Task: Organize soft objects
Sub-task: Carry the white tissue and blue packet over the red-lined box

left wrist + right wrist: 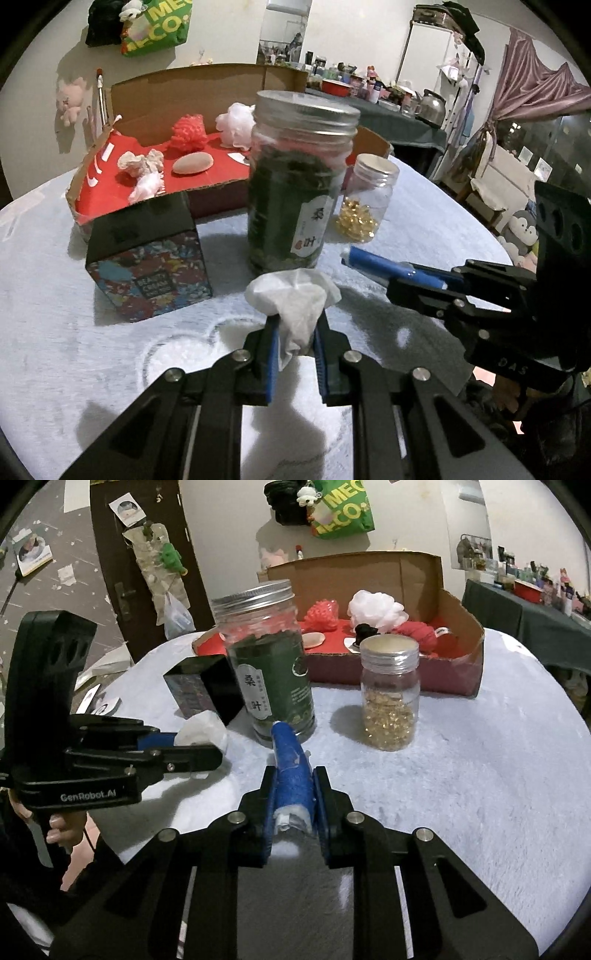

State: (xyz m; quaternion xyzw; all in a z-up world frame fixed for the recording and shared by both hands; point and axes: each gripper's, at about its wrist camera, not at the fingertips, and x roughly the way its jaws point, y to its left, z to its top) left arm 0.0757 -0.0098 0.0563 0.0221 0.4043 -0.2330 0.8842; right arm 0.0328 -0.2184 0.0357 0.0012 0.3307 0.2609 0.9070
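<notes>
My left gripper (295,317) is shut on a crumpled white tissue (295,299), held just above the pale fluffy tablecloth, in front of the tall jar. The right gripper (293,775) is shut on a blue roll with a white core (290,764) that sticks forward toward that jar. Each gripper shows in the other's view: the right one (354,256) with the blue roll (384,266), the left one (216,751) with the tissue (203,731). Behind stands a cardboard box with a red floor (207,175) holding a red mesh puff (188,133), a white puff (236,123) and crumpled pink pieces (142,164).
A tall jar of dark green leaves (295,184) with a metal lid stands in the middle. A small jar of golden beads (389,694) is to its right. A dark patterned carton (147,251) sits left of it. A cluttered green-covered table (388,122) lies beyond.
</notes>
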